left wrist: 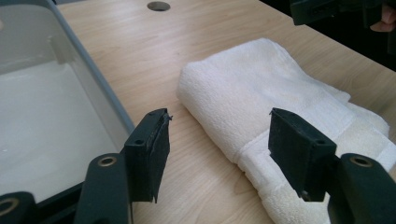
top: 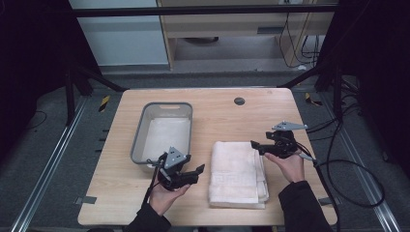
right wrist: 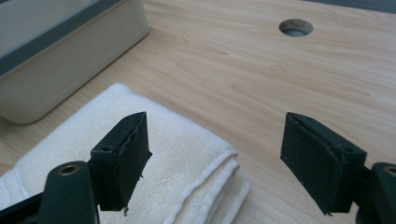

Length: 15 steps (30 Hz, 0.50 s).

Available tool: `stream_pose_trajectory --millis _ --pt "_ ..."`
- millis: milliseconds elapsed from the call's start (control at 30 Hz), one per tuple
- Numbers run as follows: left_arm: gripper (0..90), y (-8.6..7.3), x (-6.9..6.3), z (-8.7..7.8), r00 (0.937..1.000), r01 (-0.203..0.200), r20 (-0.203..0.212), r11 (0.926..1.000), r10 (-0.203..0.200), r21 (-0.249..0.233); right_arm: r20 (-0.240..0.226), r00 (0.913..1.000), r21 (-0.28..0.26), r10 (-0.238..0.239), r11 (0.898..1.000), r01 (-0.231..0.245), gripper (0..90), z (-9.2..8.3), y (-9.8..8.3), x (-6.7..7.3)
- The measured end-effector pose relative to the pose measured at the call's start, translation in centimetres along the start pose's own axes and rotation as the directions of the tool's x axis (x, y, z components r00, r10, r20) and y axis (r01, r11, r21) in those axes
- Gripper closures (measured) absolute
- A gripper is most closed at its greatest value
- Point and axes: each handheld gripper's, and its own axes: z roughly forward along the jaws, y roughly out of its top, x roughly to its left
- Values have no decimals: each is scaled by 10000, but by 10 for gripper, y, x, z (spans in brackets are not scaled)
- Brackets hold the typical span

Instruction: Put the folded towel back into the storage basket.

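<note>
The folded towel (top: 238,175) is lying lengthwise on the surface between both released tongs, the left tongs (top: 198,170) nearing its side, the right tongs (top: 255,145) its far corner.

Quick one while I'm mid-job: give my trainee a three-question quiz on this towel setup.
1. True or false: the left tool is clamped on the folded towel.
2. What sits on the table to the left of the towel? A) a grey bin B) a red bucket C) a stack of plates
3. In the right gripper view, which part of the towel lies under the right tool?

Key: 1. False, both tools are open and hold nothing. 2. A, the grey bin. 3. A corner of its layered folded edge.
</note>
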Motion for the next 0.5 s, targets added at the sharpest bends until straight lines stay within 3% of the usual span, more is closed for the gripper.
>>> stream_pose_trajectory --millis 500 --pt "388 -16 -20 28 9990 -191 406 9970 161 747 -107 9993 486 347 9982 -341 232 17 -16 -5"
